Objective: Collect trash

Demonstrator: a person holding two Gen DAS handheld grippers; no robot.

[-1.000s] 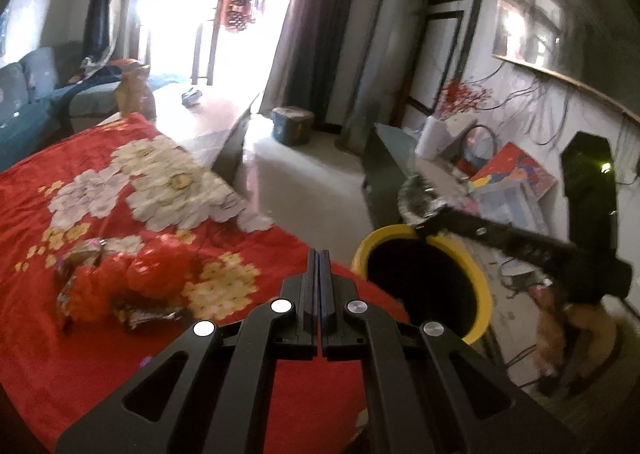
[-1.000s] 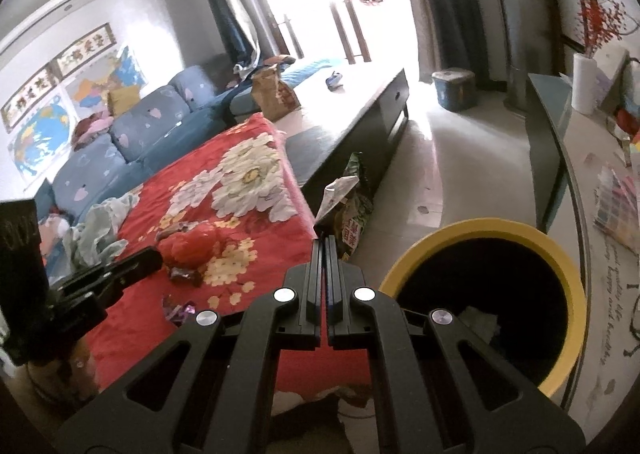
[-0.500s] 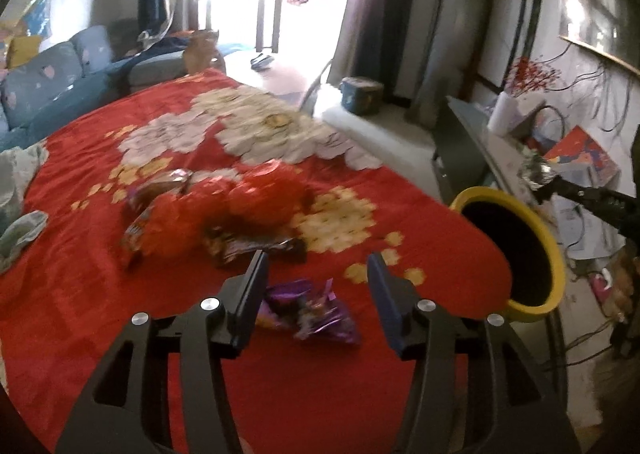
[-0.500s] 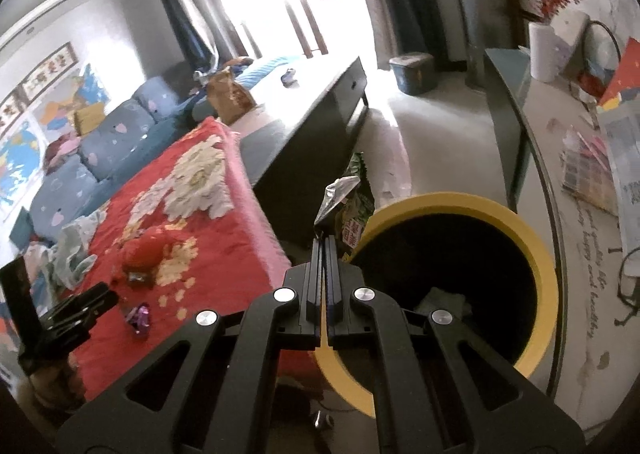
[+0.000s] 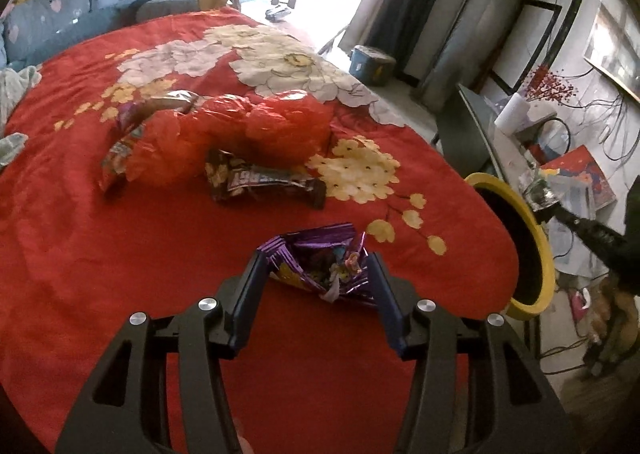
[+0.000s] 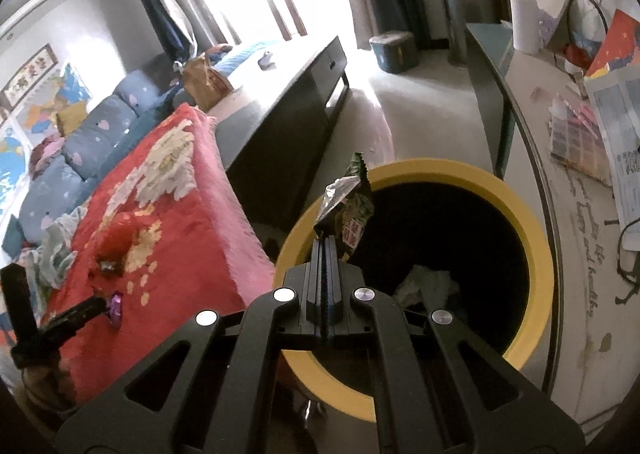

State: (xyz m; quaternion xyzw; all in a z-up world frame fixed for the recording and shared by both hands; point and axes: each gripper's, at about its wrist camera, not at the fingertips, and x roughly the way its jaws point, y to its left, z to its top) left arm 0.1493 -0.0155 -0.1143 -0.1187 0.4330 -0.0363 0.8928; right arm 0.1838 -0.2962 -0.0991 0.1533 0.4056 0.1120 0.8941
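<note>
Two claws, one at the bin, one over the bed.

Left view: your left claw [image 5: 318,268] is closing around the purple wrapper [image 5: 320,260] on the red bedspread [image 5: 80,234], short of the yellow bin [image 5: 538,254]; the brown wrapper [image 5: 264,182] has unreadable lettering.
Right view: your right claw [image 6: 327,244], pressed together, pinches a green snack wrapper [image 6: 348,210] with Chinese print over the bin's rim.

Left hand-held gripper [image 5: 316,260] closing; right [image 6: 327,242] clamped

left wrist view close above red blanket [image 5: 80,254], right wrist view over yellow bin [image 6: 532,238], both shared
</note>
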